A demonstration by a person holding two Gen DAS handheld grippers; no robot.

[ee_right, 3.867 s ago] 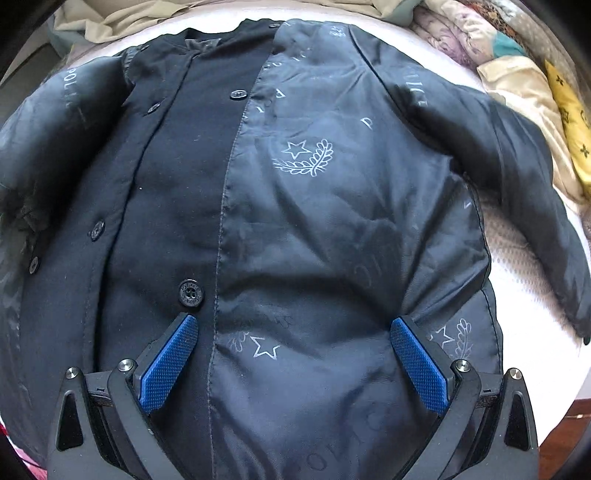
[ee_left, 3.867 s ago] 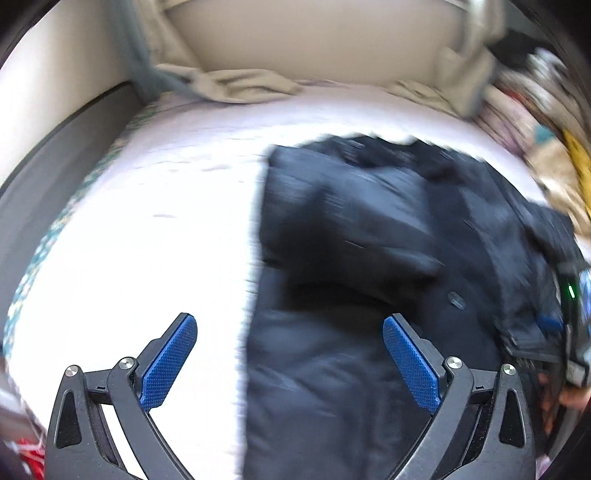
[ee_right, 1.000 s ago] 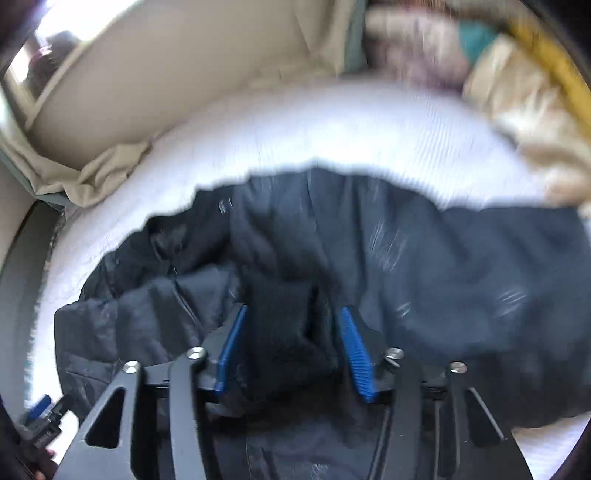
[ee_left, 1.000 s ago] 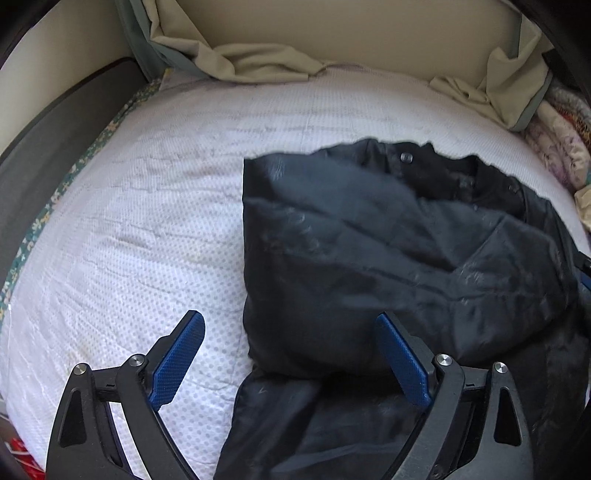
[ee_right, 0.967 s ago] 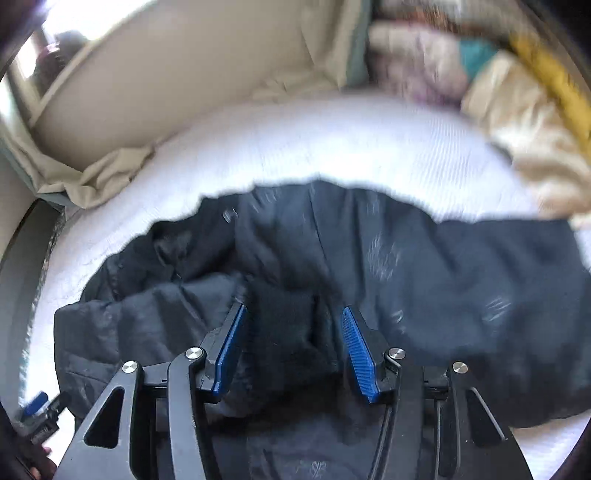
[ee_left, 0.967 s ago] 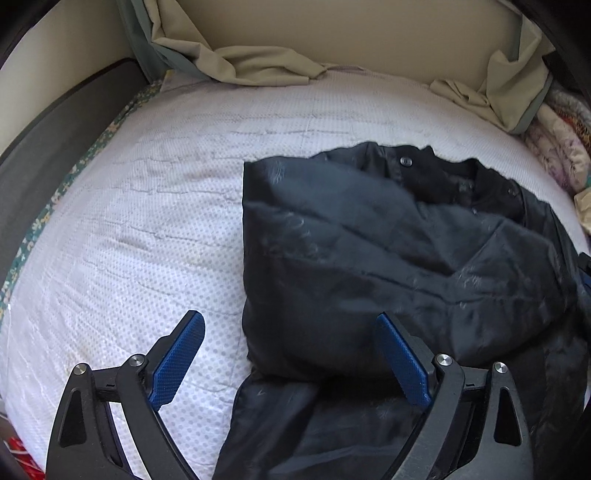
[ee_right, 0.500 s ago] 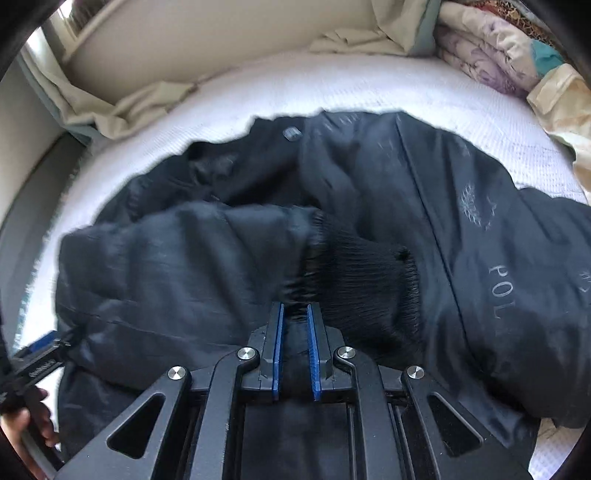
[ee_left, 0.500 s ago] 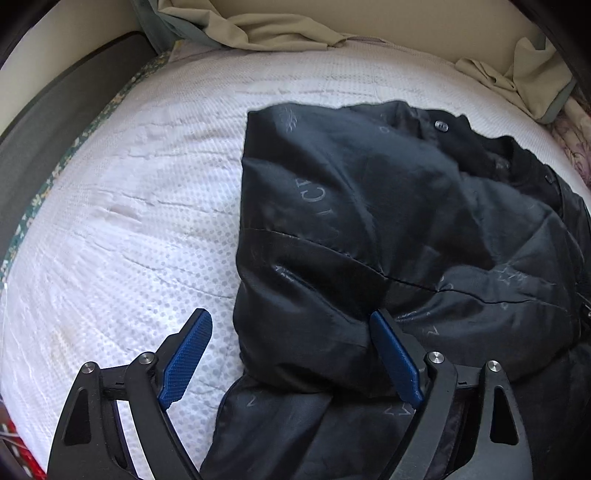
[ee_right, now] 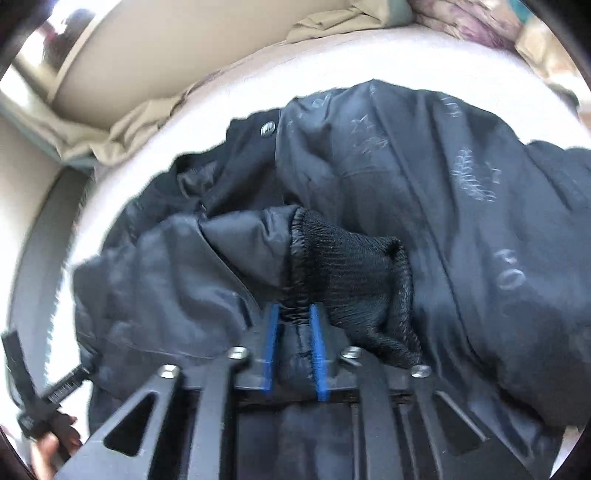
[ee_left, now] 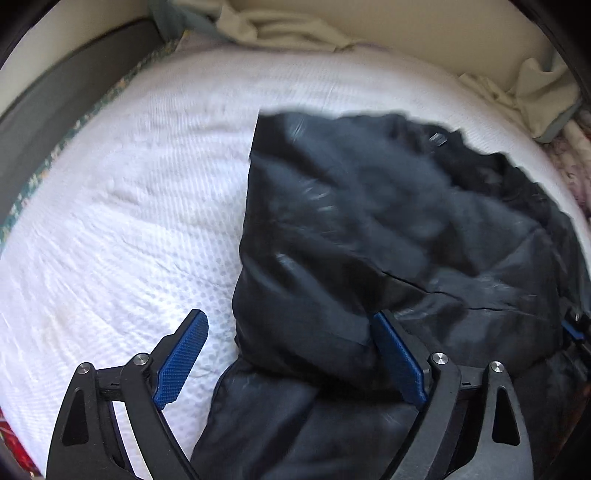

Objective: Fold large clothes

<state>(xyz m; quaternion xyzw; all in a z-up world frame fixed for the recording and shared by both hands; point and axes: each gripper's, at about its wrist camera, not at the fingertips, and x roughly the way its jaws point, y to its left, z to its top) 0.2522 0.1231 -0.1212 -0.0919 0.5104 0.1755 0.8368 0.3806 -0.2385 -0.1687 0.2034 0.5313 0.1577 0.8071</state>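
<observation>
White quilted bed (ee_left: 122, 206): dark padded jacket (ee_left: 369, 236), centre-right, soft, slippery. Right gripper (ee_right: 294, 350) fingers, opening, pinch sleeve beside knit cuff (ee_right: 351, 266), the firmest hold; left gripper (ee_left: 291, 354) wide open.

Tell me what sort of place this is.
Most likely a bedroom, with the work done on a bed. A white textured mattress cover fills the surface under the black jacket, crumpled beige bedding is bunched against a pale headboard or wall, and folded patterned quilts sit at one side.
</observation>
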